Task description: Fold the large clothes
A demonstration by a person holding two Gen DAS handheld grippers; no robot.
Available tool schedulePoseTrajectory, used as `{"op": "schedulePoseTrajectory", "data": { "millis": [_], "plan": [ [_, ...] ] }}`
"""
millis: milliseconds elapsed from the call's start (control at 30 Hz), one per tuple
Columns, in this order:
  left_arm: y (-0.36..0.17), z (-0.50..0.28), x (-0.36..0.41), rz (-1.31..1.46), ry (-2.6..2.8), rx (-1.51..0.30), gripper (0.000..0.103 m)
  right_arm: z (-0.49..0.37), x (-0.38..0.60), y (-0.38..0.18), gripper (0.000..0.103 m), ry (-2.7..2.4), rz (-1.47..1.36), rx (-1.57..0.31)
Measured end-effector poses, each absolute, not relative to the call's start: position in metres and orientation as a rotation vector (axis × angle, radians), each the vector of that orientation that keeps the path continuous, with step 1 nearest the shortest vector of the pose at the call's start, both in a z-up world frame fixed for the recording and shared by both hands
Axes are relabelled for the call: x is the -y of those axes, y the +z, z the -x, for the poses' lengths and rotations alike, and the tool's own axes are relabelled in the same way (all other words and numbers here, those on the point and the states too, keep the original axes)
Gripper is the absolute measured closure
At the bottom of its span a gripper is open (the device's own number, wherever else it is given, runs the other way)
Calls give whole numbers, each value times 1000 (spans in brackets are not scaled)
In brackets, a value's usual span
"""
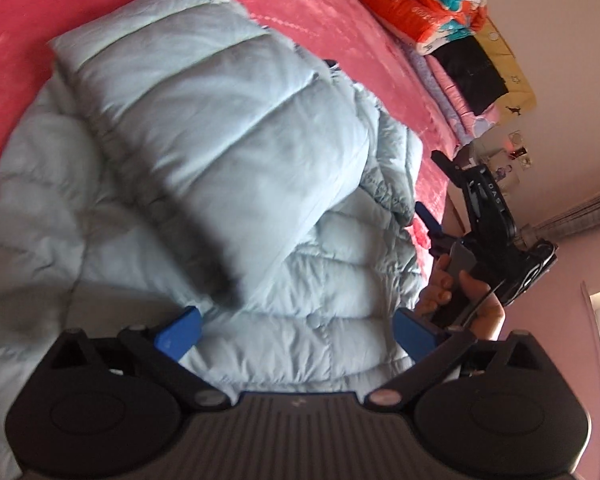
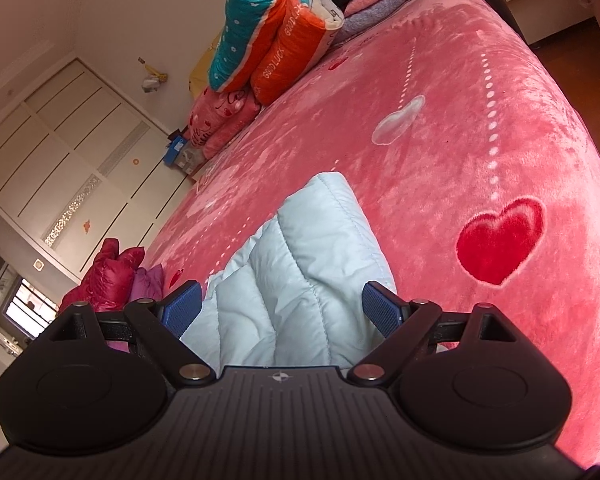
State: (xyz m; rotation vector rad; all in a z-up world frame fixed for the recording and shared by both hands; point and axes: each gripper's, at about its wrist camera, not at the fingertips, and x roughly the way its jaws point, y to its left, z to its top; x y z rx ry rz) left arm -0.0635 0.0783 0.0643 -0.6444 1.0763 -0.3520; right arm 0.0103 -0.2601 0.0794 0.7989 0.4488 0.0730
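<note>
While the pale blue jacket (image 1: 204,168) is lying on the pink blanket (image 1: 340,20), we are holding both grippers above it with their jaws spread wide and nothing between the pads. Through the left wrist camera, the left gripper (image 1: 296,334) is hanging over the jacket's lower quilted panels, and its blue pads (image 1: 180,334) are sitting clear of the fabric on either side (this picture is somewhat blurred). A sleeve (image 1: 188,112) is lying folded across the body of the jacket, running from about 11 o'clock toward the centre. At 3 o'clock in that same view, the right hand (image 1: 456,292) is gripping the handle of the right gripper, which is sitting just past the jacket's edge.

From the right wrist camera, the right gripper (image 2: 282,308) is pointing along the bed, and we are seeing one end of the jacket (image 2: 300,264) filling the gap between its open fingers (image 2: 382,308); whether the pads are touching the cloth, we cannot tell. A red heart (image 2: 500,240) is showing on the blanket at 3 o'clock. Folded quilts (image 2: 276,36) are piling up at 12 o'clock at the far end of the bed. A dark red garment (image 2: 108,276) is lying at 9 o'clock, near the blanket's edge, with a white wardrobe (image 2: 60,152) behind it.
</note>
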Motion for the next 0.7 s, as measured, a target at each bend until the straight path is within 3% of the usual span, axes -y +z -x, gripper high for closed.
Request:
{"op": "schedulePoseTrajectory", "data": {
  "millis": [167,367,633,700],
  "plan": [
    [78,67,-82,500,-295,-1035,2,-13,253,80,0,91,-772,-456],
    [88,54,-135,664,-161,-835,5,-18,248,81,0,110,-732,-464],
    [58,14,-156,900,-87,-769,24,-25,246,79,0,126,-709,-476],
    [55,8,-157,923,-77,-779,48,-26,245,79,0,130,-705,-477]
  ]
}}
